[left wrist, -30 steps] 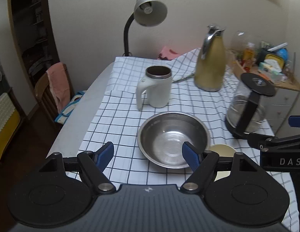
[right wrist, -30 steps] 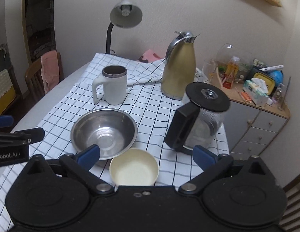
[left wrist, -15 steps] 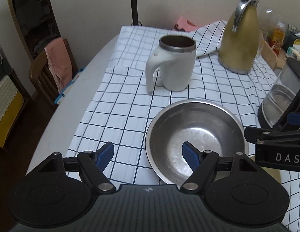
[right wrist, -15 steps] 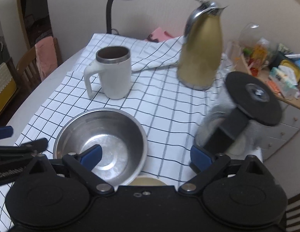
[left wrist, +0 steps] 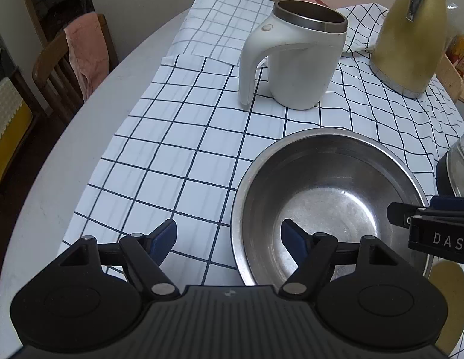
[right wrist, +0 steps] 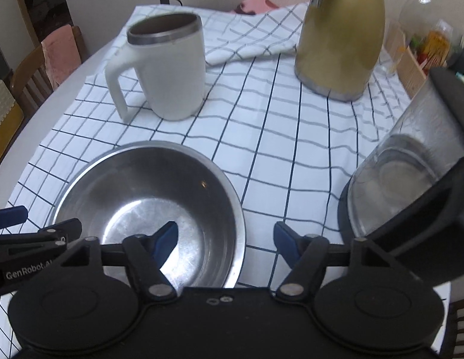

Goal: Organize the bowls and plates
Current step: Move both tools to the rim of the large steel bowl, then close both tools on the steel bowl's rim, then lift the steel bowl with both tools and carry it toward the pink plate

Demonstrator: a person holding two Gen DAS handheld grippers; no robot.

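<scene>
A steel bowl (left wrist: 327, 197) sits on the checked cloth, also in the right wrist view (right wrist: 148, 197). My left gripper (left wrist: 229, 237) is open and straddles the bowl's left rim, one finger inside and one outside. My right gripper (right wrist: 226, 237) is open and straddles the bowl's right rim the same way. A small cream bowl (left wrist: 450, 287) lies just right of the steel bowl, partly hidden behind my left gripper's body; it is hidden in the right wrist view.
A white mug (left wrist: 297, 56) stands behind the steel bowl, a gold thermos jug (left wrist: 411, 36) at the back right. A glass kettle (right wrist: 411, 179) with a black handle stands close on the right. A chair (left wrist: 73, 68) is beyond the table's left edge.
Both grippers have moved forward and down to the steel bowl, so each now straddles its rim. The cream bowl has slipped out of the right wrist view.
</scene>
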